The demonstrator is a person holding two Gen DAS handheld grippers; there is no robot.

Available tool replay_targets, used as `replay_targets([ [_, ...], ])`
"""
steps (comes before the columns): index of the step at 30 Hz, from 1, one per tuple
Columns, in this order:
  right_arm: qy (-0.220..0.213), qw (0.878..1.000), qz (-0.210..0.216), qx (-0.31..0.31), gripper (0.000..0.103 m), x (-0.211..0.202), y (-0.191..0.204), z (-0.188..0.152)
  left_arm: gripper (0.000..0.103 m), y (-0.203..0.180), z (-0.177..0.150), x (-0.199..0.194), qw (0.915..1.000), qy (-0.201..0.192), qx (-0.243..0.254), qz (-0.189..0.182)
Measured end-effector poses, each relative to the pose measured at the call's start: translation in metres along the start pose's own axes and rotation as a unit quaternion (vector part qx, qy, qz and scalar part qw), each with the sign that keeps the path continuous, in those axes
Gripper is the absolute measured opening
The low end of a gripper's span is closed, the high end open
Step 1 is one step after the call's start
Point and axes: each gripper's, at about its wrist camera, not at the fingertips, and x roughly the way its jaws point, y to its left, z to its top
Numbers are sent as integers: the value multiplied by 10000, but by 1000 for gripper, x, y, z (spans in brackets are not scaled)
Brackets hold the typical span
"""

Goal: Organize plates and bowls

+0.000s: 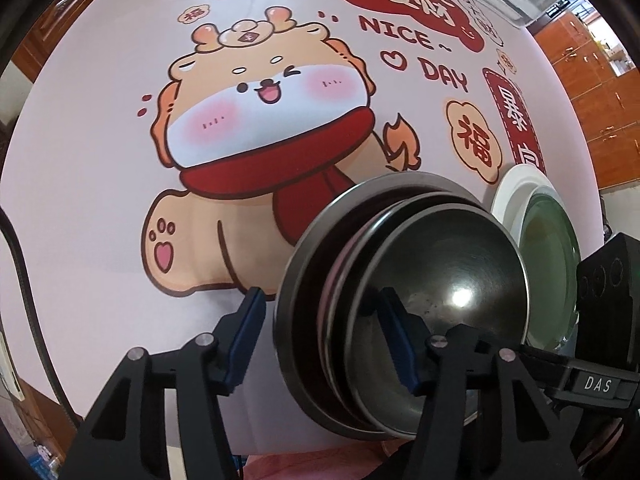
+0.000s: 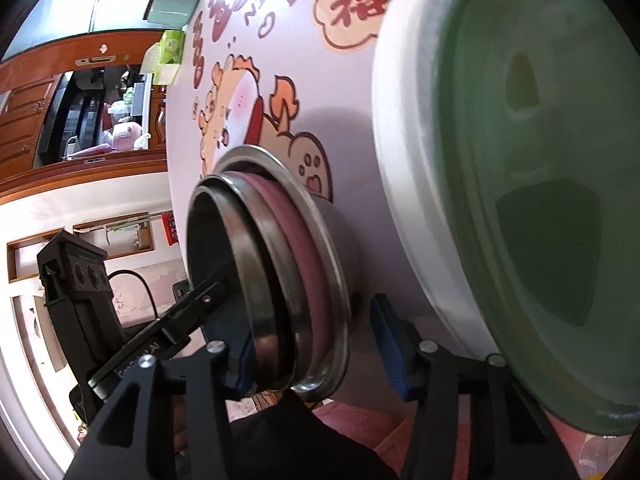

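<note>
My left gripper, jaws apart, straddles the near rim of the nested stainless-steel bowls. White-rimmed green plate sits at their 3 o'clock. Right gripper open between them, gripping nothing.

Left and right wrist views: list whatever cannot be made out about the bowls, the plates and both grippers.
- Bowl stack, left wrist view: its near base is hidden behind the left gripper; whether the pads touch the rims is unclear.
- Pink bowl, right wrist view: only a rim band shows between the steel bowls.
- Green plate: cut off by the right edge and blurred.
- Right gripper: contact with the white plate is unclear.
</note>
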Motion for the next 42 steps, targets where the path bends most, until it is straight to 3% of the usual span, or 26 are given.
replay_targets([
  [6, 7, 10000, -27, -14, 48, 0, 1, 0, 49, -1, 2, 1, 9999, 13, 29, -128],
  [20, 66, 9996, -193, -185, 48, 1, 7, 1, 48, -3, -2, -1, 9998, -5, 190, -4],
  [27, 127, 9984, -284, -476, 48, 2, 17, -1, 48, -5, -2, -15, 9995, -214, 208, 40],
  [42, -328, 9953, -104, -900, 42, -25, 32, -7, 47, -18, -15, -63, 9966, -791, 225, -6],
])
